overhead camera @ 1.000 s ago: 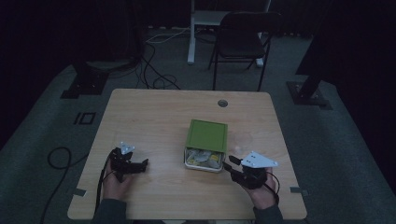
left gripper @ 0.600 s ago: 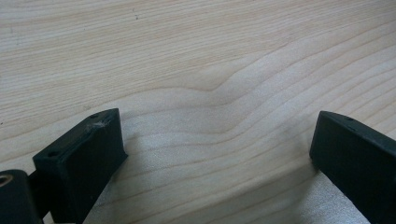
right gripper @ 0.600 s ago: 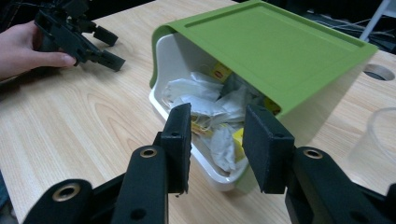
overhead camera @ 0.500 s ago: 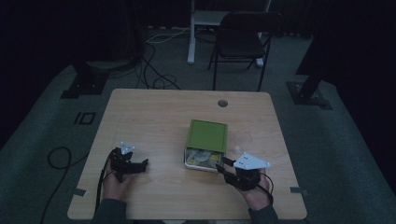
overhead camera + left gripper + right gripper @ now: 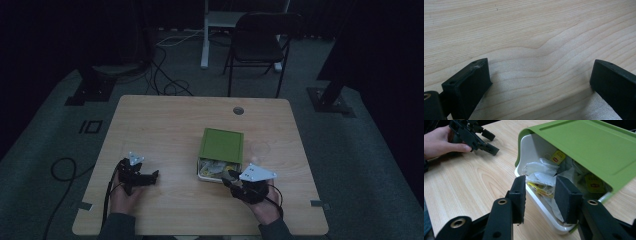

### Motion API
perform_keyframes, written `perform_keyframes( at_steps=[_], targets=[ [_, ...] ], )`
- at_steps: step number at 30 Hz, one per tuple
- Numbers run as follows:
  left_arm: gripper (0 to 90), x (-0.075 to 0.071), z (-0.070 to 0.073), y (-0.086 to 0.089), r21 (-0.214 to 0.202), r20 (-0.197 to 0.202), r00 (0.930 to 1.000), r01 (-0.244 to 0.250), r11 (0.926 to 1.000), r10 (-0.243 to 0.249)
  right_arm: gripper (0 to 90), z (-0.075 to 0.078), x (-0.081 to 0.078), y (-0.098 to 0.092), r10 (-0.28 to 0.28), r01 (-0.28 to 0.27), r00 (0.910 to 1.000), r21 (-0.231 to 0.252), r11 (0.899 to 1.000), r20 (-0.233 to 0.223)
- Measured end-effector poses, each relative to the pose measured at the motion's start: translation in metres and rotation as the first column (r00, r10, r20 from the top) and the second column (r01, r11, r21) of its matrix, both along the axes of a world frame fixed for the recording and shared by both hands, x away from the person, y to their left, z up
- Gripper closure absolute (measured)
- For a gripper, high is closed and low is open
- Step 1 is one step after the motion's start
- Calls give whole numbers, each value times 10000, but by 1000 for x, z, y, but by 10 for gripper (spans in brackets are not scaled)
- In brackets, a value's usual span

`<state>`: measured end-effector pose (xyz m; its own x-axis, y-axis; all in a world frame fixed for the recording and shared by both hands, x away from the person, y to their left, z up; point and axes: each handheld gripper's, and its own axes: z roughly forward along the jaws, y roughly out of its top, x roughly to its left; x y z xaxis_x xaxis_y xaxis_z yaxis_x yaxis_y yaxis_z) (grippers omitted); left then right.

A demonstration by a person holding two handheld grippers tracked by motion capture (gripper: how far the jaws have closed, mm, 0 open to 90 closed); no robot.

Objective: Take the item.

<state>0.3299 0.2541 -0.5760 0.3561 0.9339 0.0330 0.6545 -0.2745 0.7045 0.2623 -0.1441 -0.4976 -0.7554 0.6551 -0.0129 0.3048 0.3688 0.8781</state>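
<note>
The box sits on the table right of centre, its green lid covering most of it and leaving the near end open. In the right gripper view that gap shows white walls and a heap of tea bags with yellow tags inside.

The right gripper is at the box's 6 o'clock corner, pointing toward 10 o'clock at the opening. Its jaws stand about half open and have just been opening a little; they straddle the box's near white rim, one jaw outside over the wood, the other over the contents. The pads press on nothing, and whether the inner jaw touches a tea bag cannot be told. A grey plate tops this gripper, with the person's hand behind it at 5 o'clock.

The left gripper lies well apart at the box's 9 o'clock, low over bare wood, held in the left hand. Its jaws are wide open, with nothing between them.

A chair stands beyond the table at 12 o'clock.
</note>
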Motion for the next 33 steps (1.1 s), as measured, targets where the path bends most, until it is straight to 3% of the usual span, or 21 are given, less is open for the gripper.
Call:
perform_keyframes(
  at_steps=[19,33],
  targets=[
    [37,0,0,0,2,-1,10000,1,10000,-1,547,-21,15,30,361,-371,9989,-337,9987,-296],
    [37,0,0,0,2,1,10000,0,10000,0,617,-37,24,42,529,-584,9962,-809,9950,-686]
  ],
)
